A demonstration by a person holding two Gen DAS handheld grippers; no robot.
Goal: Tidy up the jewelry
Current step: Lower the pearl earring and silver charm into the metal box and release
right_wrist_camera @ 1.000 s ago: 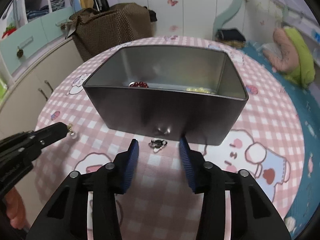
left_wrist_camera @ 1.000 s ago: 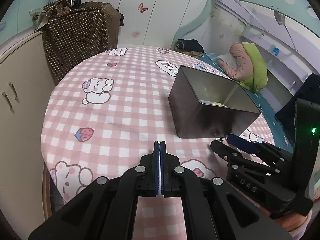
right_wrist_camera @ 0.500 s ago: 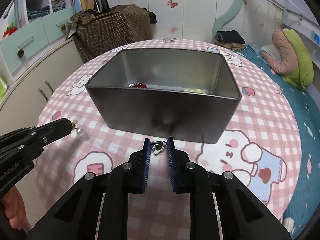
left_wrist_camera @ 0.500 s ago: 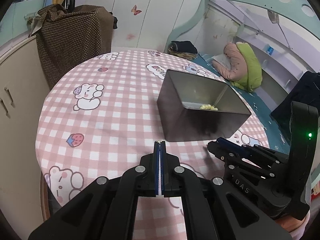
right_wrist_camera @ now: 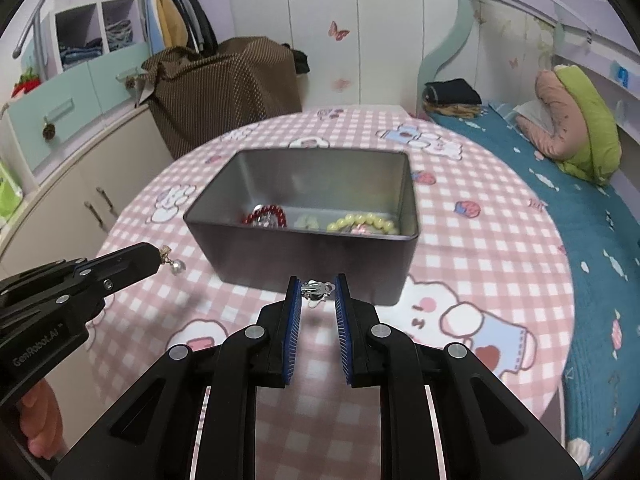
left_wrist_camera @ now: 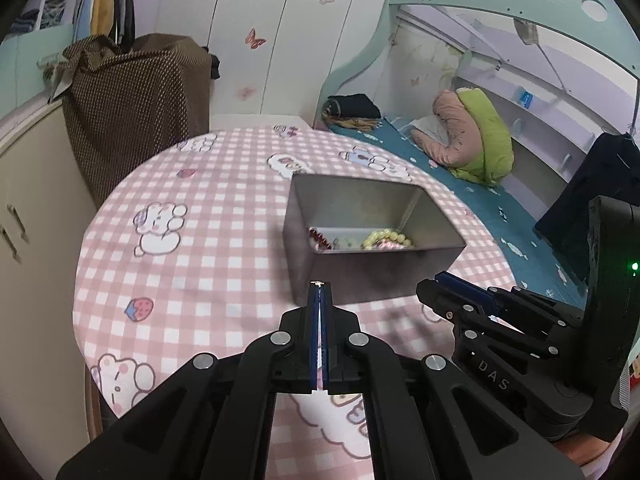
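My right tongs point(right_wrist_camera: 317, 294) pinch a small silver clip-on earring point(right_wrist_camera: 317, 289) just at six o'clock of the grey rectangular metal tin point(right_wrist_camera: 304, 220). My left tongs point(left_wrist_camera: 319, 286), pressed together, pinch a gold-topped pearl drop earring point(right_wrist_camera: 173, 261) above the pink checked surface point(left_wrist_camera: 192, 280).

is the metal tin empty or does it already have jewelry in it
Not empty. The open tin holds a red bead bracelet, a yellow bead bracelet and a small pale piece between them, too blurred to identify.

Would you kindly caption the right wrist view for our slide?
Right gripper grips a silver clip earring before the metal tin; left gripper holds a pearl earring.
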